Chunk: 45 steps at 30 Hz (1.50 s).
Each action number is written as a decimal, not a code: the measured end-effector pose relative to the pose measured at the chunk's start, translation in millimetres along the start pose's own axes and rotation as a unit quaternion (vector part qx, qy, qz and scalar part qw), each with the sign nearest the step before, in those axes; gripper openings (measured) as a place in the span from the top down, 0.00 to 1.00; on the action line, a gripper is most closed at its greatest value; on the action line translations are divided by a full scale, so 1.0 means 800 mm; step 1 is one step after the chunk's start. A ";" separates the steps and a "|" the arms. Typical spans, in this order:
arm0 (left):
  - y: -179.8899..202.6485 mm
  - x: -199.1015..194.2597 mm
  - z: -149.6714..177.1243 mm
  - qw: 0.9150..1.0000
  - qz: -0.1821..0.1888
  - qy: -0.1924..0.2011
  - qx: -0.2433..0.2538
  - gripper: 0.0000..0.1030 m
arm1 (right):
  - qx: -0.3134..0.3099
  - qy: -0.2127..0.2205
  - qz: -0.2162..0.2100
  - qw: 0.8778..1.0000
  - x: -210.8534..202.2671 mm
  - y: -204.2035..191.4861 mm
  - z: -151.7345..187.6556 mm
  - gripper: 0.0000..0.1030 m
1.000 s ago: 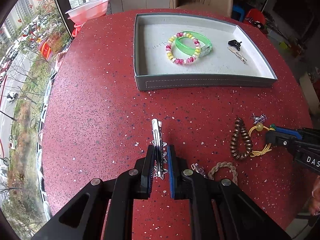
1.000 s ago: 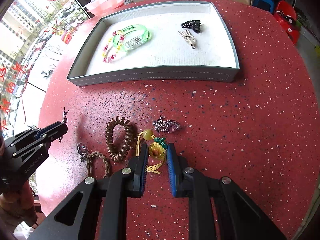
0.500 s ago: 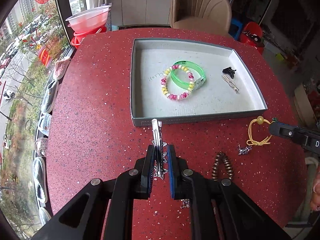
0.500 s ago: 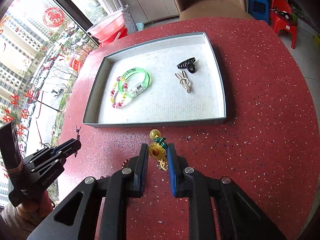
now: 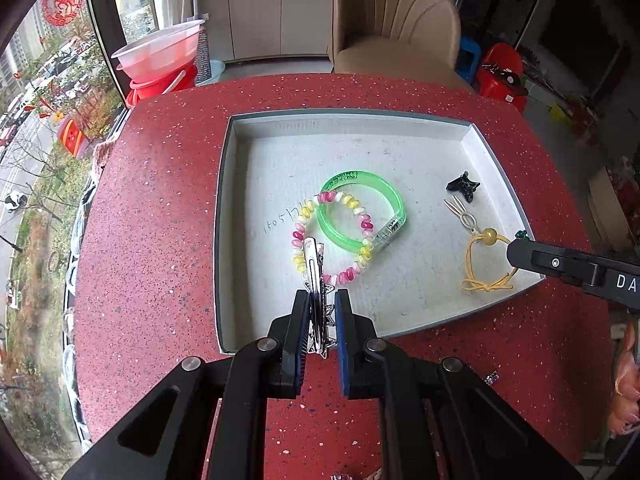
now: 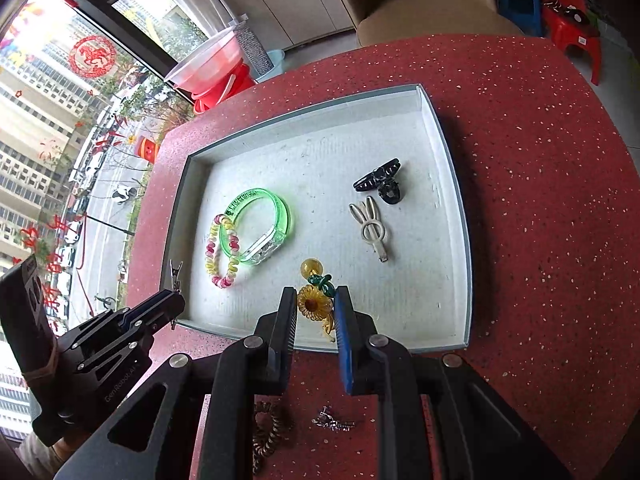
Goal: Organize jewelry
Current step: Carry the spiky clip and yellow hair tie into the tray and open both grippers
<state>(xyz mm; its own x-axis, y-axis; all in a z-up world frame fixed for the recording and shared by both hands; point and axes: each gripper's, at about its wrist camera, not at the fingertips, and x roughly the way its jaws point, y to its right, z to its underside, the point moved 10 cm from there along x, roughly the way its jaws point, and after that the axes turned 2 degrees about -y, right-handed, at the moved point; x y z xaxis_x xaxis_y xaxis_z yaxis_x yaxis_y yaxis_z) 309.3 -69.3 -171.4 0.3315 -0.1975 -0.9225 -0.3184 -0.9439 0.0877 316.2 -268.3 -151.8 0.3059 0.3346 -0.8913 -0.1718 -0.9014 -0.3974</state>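
A grey tray sits on the red table. In it lie a green bangle, a pink-yellow bead bracelet, a black claw clip and a white rabbit clip. My left gripper is shut on a silver hair clip, held over the tray's near part. My right gripper is shut on a yellow sunflower hair tie, held over the tray's near right part.
On the table near my right gripper lie a brown coil hair tie and a small silver brooch. Beyond the table stand a beige chair, stacked pink basins and red stools.
Both grippers have risen and moved forward from the table's near side to above the tray, each carrying its item. The loose pieces on the table have dropped behind.
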 end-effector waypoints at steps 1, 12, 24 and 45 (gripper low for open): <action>0.000 0.006 -0.001 1.000 -0.001 -0.005 0.000 0.70 | 0.003 -0.005 -0.002 1.000 0.006 0.002 -0.001 0.81; 0.005 0.059 0.002 0.998 -0.004 -0.060 -0.005 0.70 | 0.010 -0.038 0.013 0.999 0.057 0.027 -0.017 0.81; 0.001 0.080 -0.042 0.998 -0.040 -0.045 -0.015 0.70 | 0.001 -0.024 0.052 0.998 0.063 0.056 -0.054 0.80; -0.001 0.038 -0.031 0.998 -0.068 -0.006 -0.012 0.69 | 0.019 -0.017 0.019 0.999 0.033 0.040 -0.036 0.47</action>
<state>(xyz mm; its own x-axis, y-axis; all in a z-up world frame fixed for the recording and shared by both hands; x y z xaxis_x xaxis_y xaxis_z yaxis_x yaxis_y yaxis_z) 341.4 -81.3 -189.9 0.3600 -0.0638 -0.9308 -0.2487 -0.9681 -0.0298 345.5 -296.1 -182.1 0.2662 0.3106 -0.9125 -0.2180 -0.9027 -0.3709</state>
